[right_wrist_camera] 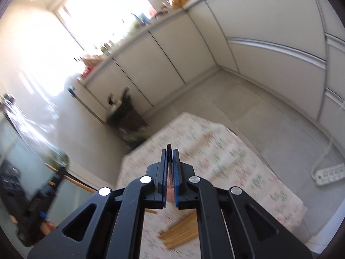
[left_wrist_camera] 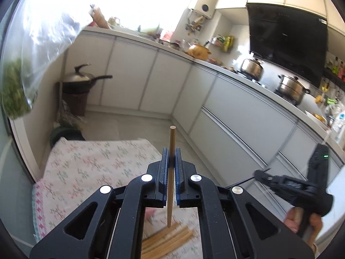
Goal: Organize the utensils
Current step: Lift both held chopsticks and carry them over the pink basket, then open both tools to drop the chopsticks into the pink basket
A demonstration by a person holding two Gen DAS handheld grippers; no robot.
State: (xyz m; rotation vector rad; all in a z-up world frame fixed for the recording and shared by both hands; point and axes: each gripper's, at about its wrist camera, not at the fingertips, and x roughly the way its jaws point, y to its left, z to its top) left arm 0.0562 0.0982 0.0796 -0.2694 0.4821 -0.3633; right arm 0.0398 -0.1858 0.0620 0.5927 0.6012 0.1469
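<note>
Left wrist view: stove pots [left_wrist_camera: 291, 88] at 2 o'clock, unseen from the right.
Left gripper [left_wrist_camera: 171, 151]: clenched on one upright chopstick [left_wrist_camera: 171, 172].
Right gripper [right_wrist_camera: 170, 151]: clamped on a thin dark utensil [right_wrist_camera: 169, 164], kind unclear.
Chopstick bundle [right_wrist_camera: 181, 231]: on the floral table [right_wrist_camera: 237, 161], at 6 o'clock, blurred, partly hidden.

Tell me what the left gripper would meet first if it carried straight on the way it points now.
Likely nothing close: the left gripper, shut on a wooden chopstick, points past the floral-clothed table toward the floor before the white cabinets. Depth is uncertain.
</note>
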